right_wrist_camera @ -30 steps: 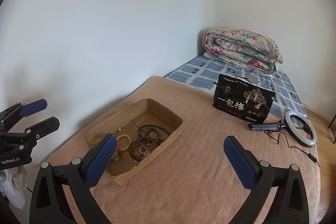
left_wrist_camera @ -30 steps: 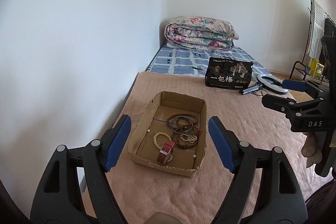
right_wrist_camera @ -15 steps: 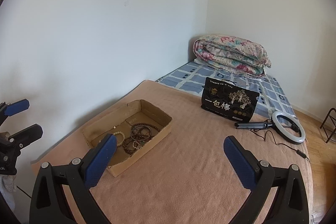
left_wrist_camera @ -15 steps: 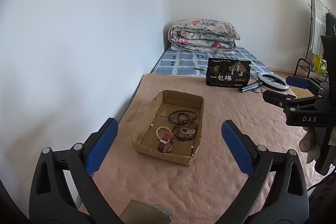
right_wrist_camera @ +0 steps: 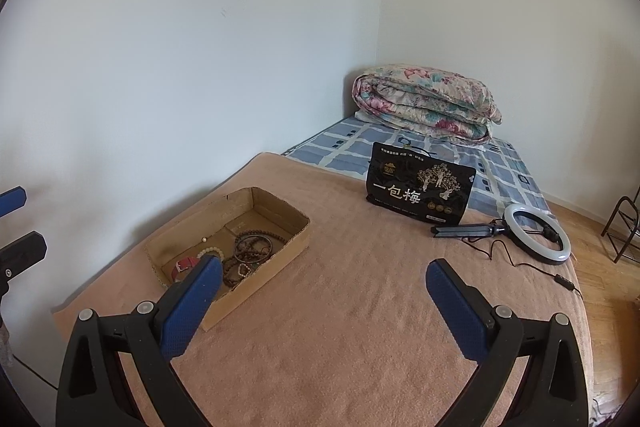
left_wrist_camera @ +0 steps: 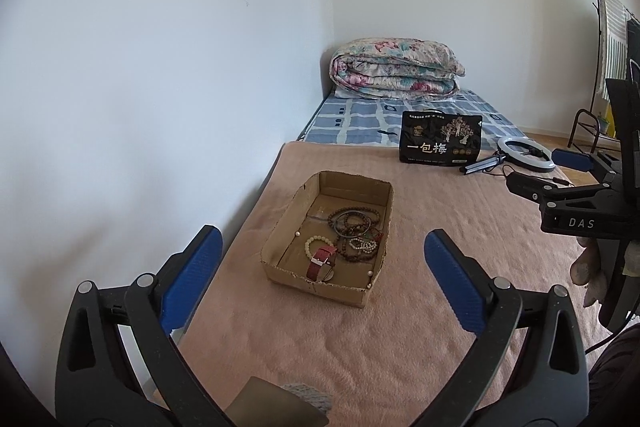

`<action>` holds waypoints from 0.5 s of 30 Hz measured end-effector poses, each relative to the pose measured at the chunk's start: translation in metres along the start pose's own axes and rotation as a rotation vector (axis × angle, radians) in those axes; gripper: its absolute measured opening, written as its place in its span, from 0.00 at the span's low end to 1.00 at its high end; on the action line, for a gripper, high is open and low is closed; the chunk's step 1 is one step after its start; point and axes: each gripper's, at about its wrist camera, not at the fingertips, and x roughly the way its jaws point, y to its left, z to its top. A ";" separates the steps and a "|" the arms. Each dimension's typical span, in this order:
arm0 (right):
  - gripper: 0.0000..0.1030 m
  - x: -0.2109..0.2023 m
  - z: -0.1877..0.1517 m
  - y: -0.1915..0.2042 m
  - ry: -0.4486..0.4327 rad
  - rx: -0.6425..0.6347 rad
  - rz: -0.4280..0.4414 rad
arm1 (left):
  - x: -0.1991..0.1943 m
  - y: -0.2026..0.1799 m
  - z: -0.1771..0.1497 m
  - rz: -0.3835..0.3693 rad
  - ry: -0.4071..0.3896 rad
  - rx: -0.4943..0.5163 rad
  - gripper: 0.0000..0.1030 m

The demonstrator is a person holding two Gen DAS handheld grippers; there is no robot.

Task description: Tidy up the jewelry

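Jewelry point(left_wrist_camera: 347, 238) all sits inside cardboard box point(left_wrist_camera: 286, 227) on the bed; nothing lies outside, so sorting looks finished. Left gripper point(left_wrist_camera: 320, 279) and right gripper point(right_wrist_camera: 324, 291) spread wide, empty.

We see our left gripper point(left_wrist_camera: 320, 279) as two black arms with triangular cut-outs, silver rivets at the joints, and blue ribbed pads point(left_wrist_camera: 192, 279) on the inner faces. Our right gripper point(right_wrist_camera: 324, 303) is built the same way: black frame, round silver rivets, blue textured pads point(right_wrist_camera: 456, 307). From the left camera, its side carries white letters, "DAS".
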 end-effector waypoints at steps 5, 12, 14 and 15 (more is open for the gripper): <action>1.00 -0.002 -0.002 -0.001 0.002 0.002 -0.001 | -0.006 -0.002 -0.002 0.001 0.003 0.005 1.00; 1.00 -0.007 -0.005 -0.002 0.000 -0.001 -0.006 | -0.011 -0.003 -0.002 0.003 0.000 0.010 1.00; 1.00 -0.008 -0.006 -0.003 -0.002 0.000 -0.006 | -0.011 -0.003 -0.002 0.004 -0.002 0.009 1.00; 1.00 -0.009 -0.006 -0.003 -0.003 0.000 -0.007 | -0.011 -0.003 -0.002 0.003 -0.001 0.009 1.00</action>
